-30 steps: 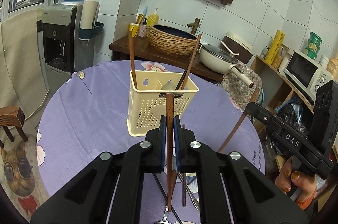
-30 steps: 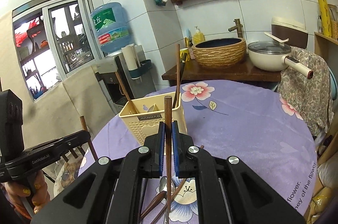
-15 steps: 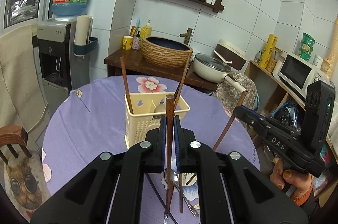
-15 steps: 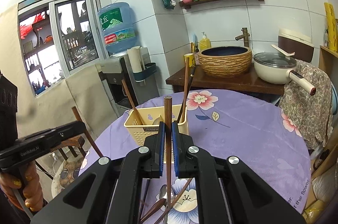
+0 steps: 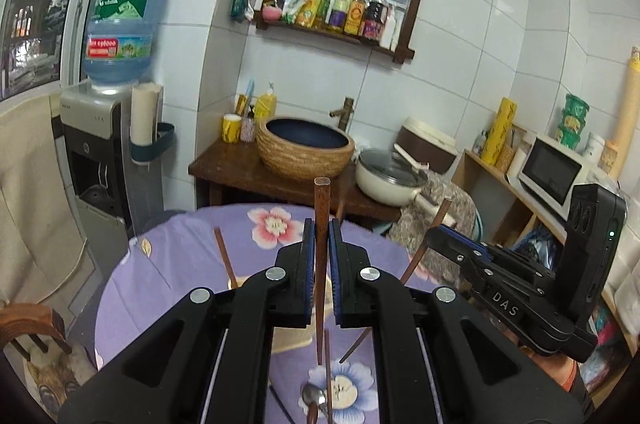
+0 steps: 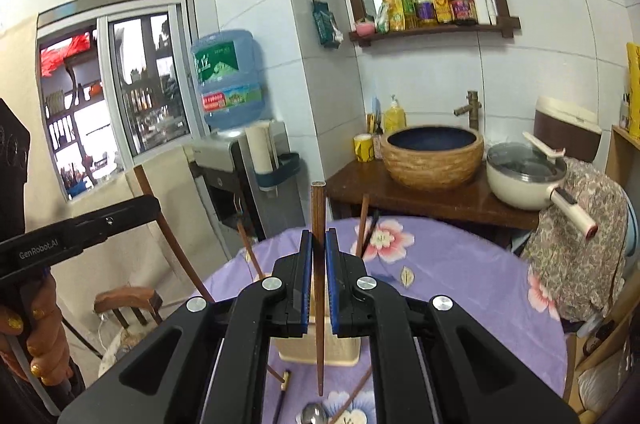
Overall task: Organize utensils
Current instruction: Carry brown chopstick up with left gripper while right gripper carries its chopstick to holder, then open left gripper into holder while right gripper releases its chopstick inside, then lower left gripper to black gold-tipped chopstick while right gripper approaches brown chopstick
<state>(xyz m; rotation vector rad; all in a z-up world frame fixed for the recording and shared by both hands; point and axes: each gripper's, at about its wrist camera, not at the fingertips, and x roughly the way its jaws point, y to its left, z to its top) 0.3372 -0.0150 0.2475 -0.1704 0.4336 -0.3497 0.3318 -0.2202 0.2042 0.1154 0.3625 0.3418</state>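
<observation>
My left gripper [image 5: 321, 236] is shut on a brown wooden chopstick [image 5: 321, 216] held upright above the table. My right gripper [image 6: 319, 248] is shut on a second brown chopstick [image 6: 318, 220], also upright. The cream utensil holder [image 6: 320, 344] stands on the purple flowered tablecloth [image 6: 460, 264], mostly hidden behind the fingers, with several chopsticks [image 6: 363, 224] leaning in it. In the left wrist view the holder [image 5: 292, 338] shows only as a sliver. A metal spoon [image 5: 314, 396] and loose chopsticks [image 5: 327, 376] lie on the cloth near me. The right gripper also shows in the left wrist view [image 5: 440, 236].
A wooden side table [image 6: 420, 195] behind the round table carries a woven basin [image 6: 432, 155] and a white pan [image 6: 524, 175]. A water dispenser [image 5: 100, 159] stands at the left. A wooden stool [image 6: 128, 300] is beside the table. Shelves with a microwave [image 5: 552, 171] are on the right.
Both grippers have risen with their chopsticks, and the views have tilted up. The holder has dropped low in both views and is now mostly hidden behind the fingers.
</observation>
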